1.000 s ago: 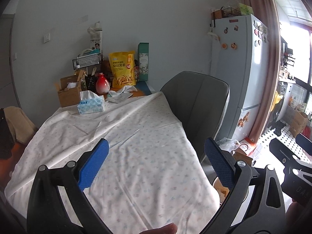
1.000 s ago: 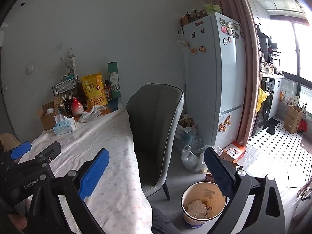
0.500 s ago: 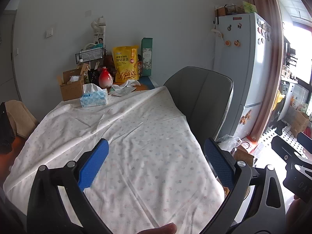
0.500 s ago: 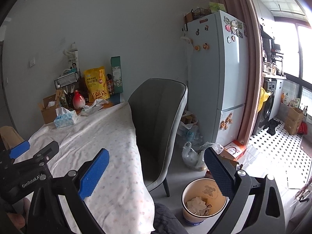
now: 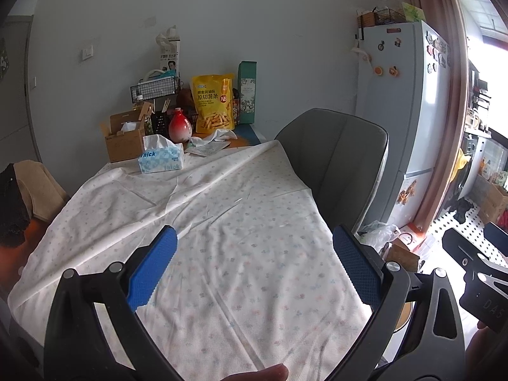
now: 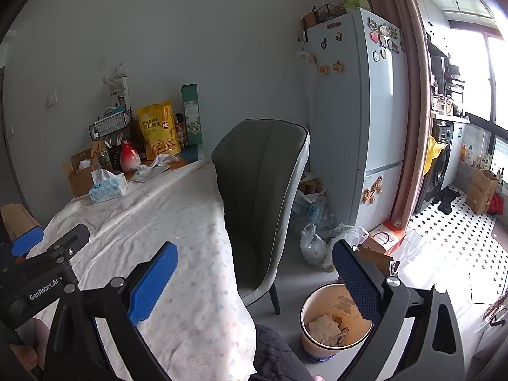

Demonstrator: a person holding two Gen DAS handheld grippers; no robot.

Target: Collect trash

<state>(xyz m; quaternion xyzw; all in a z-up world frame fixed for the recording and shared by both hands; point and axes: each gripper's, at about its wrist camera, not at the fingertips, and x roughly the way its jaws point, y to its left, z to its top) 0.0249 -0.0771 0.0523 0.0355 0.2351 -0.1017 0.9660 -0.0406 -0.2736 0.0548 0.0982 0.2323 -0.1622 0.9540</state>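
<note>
Crumpled wrappers (image 5: 209, 141) at the counter's (image 5: 241, 254) far end are judged light and soft, best pinched at a raised fold, both grippers' jaws being spread empty.

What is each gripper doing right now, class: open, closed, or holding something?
Left gripper: open, holding nothing, above the tablecloth.
Right gripper: open, holding nothing.
</note>
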